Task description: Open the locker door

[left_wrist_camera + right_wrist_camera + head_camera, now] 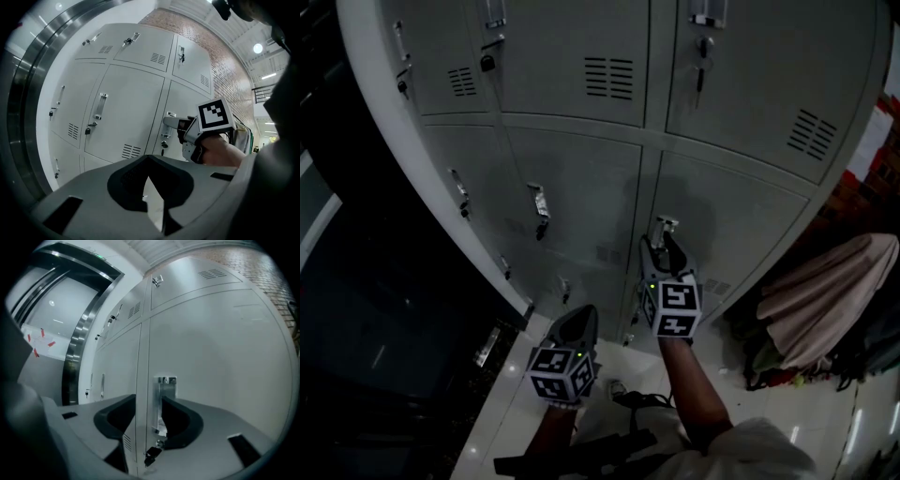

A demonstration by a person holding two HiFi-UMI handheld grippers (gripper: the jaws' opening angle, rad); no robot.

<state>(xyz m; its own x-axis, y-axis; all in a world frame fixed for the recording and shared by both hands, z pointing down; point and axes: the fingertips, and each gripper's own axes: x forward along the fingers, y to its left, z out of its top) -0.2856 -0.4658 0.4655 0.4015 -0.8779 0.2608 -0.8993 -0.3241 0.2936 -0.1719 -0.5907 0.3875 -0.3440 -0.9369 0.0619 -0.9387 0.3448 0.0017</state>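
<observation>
Two claws point at a bank of grey lockers [572, 84]. Nearest, the left claw [583, 314] hangs short of the doors, its jaws together and nothing in them. Farther in and to the right, the right claw [149, 399] holds its jaws wide apart around the upright metal handle [165, 389], which stands close to the right jaw, unclamped. The handle sits at the left edge of the locker door [220, 343], which lies shut. A dark key [151, 454] hangs just below. Far right, a pale cloth [834, 277] drapes over a heap.
</observation>
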